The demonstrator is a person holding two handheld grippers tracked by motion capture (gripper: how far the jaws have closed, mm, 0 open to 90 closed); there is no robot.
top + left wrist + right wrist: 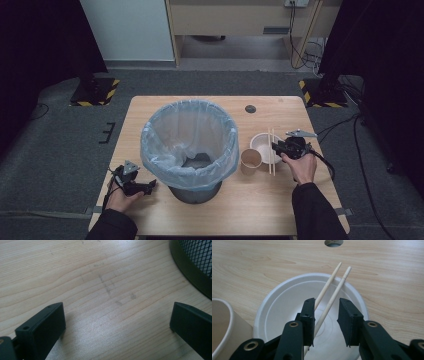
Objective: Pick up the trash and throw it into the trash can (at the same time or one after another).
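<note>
A pair of wooden chopsticks (270, 150) lies across a white paper bowl (259, 141) right of the bin. My right gripper (276, 148) hovers over that bowl. In the right gripper view its jaws (327, 304) straddle the chopsticks (342, 282): one stick runs through the gap, the other sits against the left jaw, and the right jaw stands clear of both, so it is open. The bowl (282, 305) lies beneath. My left gripper (151, 185) rests on the table at the front left, open (117, 322) with bare wood between its jaws.
A black mesh bin lined with a pale blue bag (150, 150) takes up the table's middle; its base (190, 272) is close to the left gripper. A brown paper cup (251, 161) stands beside the bowl, and its rim (222, 322) is near the right gripper. A cable hole (250, 108) lies at the back.
</note>
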